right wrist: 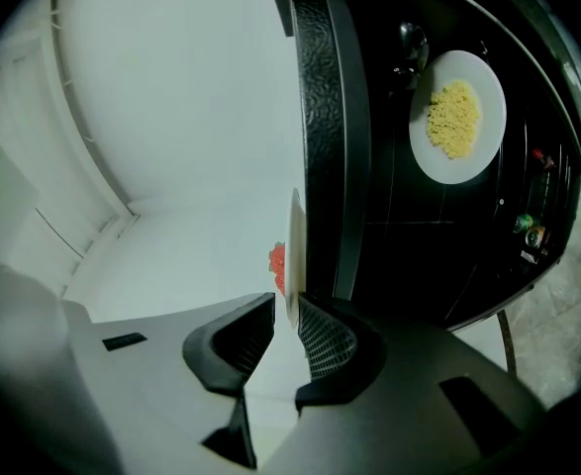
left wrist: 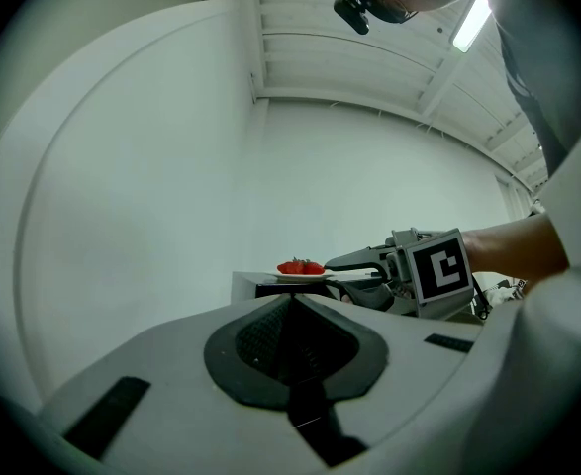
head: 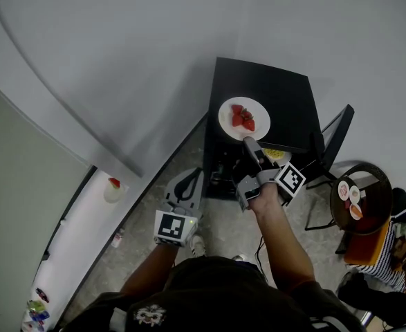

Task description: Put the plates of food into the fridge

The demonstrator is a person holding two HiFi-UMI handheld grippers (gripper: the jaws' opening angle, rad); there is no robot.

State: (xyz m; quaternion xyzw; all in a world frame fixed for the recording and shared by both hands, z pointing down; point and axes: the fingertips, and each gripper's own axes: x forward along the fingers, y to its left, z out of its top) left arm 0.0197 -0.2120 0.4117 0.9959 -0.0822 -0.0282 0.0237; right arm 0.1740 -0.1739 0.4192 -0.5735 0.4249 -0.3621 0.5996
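The plate of strawberries [head: 244,118] sits on top of the low black fridge [head: 285,81], near its front edge, with the red fruit heaped in the middle of the white plate. It is not yet inside.

The right gripper [head: 247,144] reaches level across the fridge's front edge to the plate's near rim. In the right gripper view the scene is rolled on its side, and the thin white rim stands between the two dark pads. The jaws are drawn in narrow around it. One pad lies flat against the plate. The other looks to press it too, though a sliver of gap there cannot be ruled out. The left gripper view shows the same jaws from the side, one above the rim and one below.

The left gripper [head: 187,178] hangs lower and to the left, well apart from the plate. Its jaws are pressed together with nothing between them.

The fridge door [head: 335,133] stands open to the right. On a shelf inside lies a second white plate with yellow food [right wrist: 457,117].

Further right is a small round table [head: 377,185] carrying a few little dishes [head: 348,194], and a seated person [head: 396,251] beside it.
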